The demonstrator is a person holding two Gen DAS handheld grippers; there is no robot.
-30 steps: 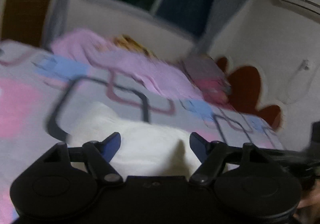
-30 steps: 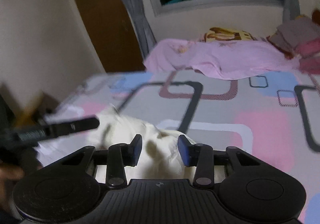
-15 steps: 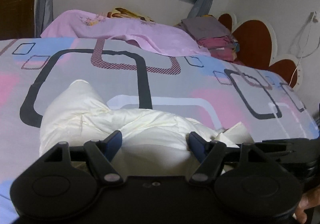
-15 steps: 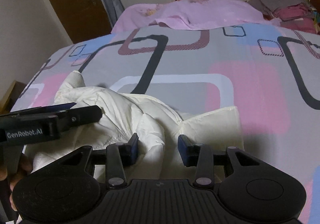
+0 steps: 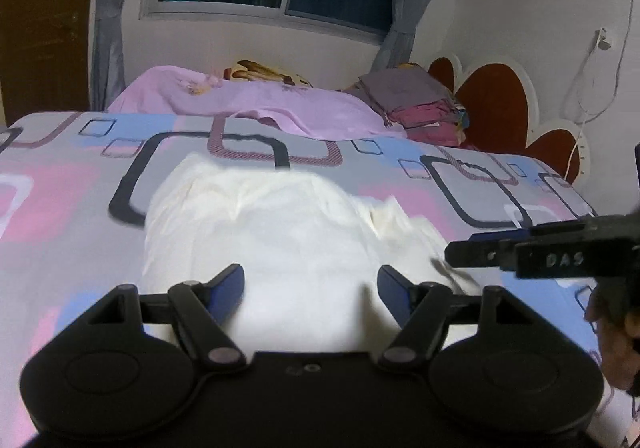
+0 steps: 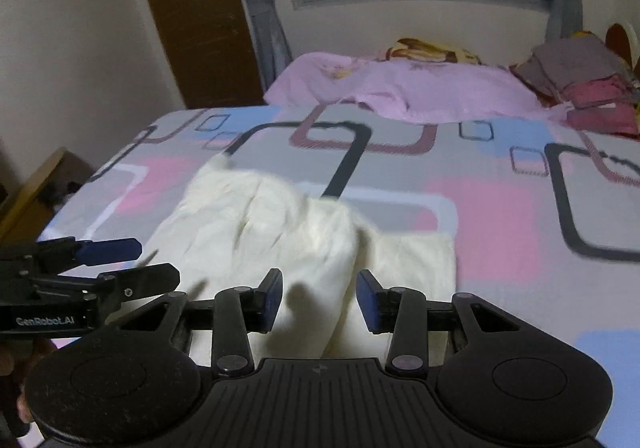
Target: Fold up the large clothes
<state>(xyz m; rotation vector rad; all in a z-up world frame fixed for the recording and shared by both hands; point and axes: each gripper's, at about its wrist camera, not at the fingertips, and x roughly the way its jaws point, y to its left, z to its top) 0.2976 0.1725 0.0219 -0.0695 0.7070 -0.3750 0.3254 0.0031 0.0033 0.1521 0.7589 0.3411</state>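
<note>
A cream-white garment (image 5: pixel 280 216) lies crumpled on the patterned bedsheet (image 5: pixel 60 188), blurred by motion. My left gripper (image 5: pixel 311 280) hovers over its near edge, jaws wide open with nothing pinched. My right gripper (image 6: pixel 319 288) stands partly open over a raised fold of the same garment (image 6: pixel 260 224); the pads do not press the cloth. Each gripper shows in the other's view: the right gripper (image 5: pixel 480 248) at the right edge, the left gripper (image 6: pixel 120 264) at the left edge.
A pink blanket (image 5: pixel 260 104) lies across the far side of the bed, with a stack of folded clothes (image 5: pixel 416 100) beside a brown headboard (image 5: pixel 496 108). A wooden door (image 6: pixel 192 8) and low wooden furniture (image 6: pixel 28 192) stand left of the bed. A hand (image 5: pixel 616 336) holds the right gripper.
Both grippers have swept across the bed and now sit a little further back from the garment. The garment looks flatter and more spread. Neither jaw opening has changed.
</note>
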